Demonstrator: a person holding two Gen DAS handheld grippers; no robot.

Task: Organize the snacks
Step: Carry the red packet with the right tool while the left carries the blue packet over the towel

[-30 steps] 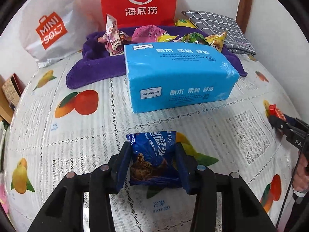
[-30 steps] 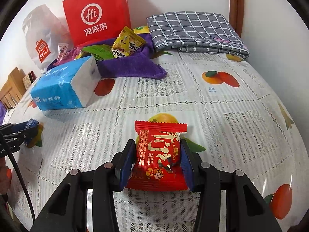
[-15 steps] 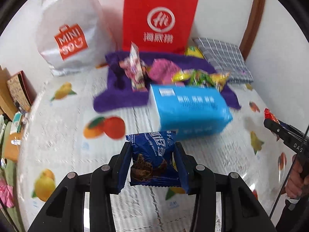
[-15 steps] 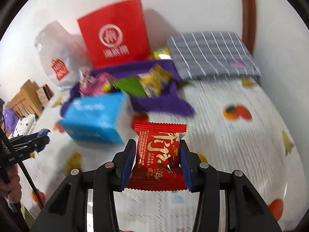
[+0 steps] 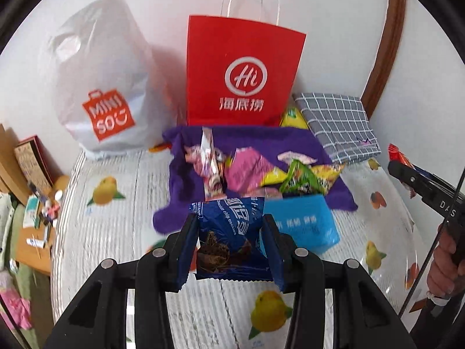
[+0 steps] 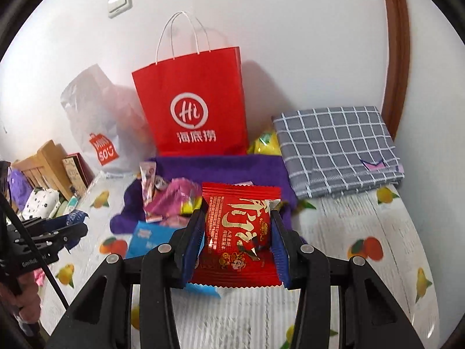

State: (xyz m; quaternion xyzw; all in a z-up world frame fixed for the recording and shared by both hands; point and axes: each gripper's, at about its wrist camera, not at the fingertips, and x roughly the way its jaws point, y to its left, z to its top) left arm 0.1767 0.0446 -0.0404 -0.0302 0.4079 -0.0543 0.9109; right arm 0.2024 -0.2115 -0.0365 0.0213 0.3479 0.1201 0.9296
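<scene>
- A blue cookie packet (image 5: 229, 232) is clamped between the closed-in jaws of the left gripper (image 5: 230, 250).
- A red snack (image 6: 239, 232) is pinched likewise by the right gripper (image 6: 237, 247).
- Both are held above the table (image 5: 116, 232); other snacks (image 5: 261, 171) are piled farther off on the purple towel (image 5: 180, 180).
- Neither packet has yet been put down.

We see the paper bag (image 5: 242, 77) standing against the wall at the back of the table (image 5: 110, 232); the plastic bag (image 5: 98, 81) stands to its left; the folded cloth (image 5: 338, 126) lies to its right; before the paper bag lies the towel (image 5: 261, 142), with the loose snack packets (image 5: 261, 171) on it; the tissue pack (image 5: 302, 222) lies before the towel's near edge.
</scene>
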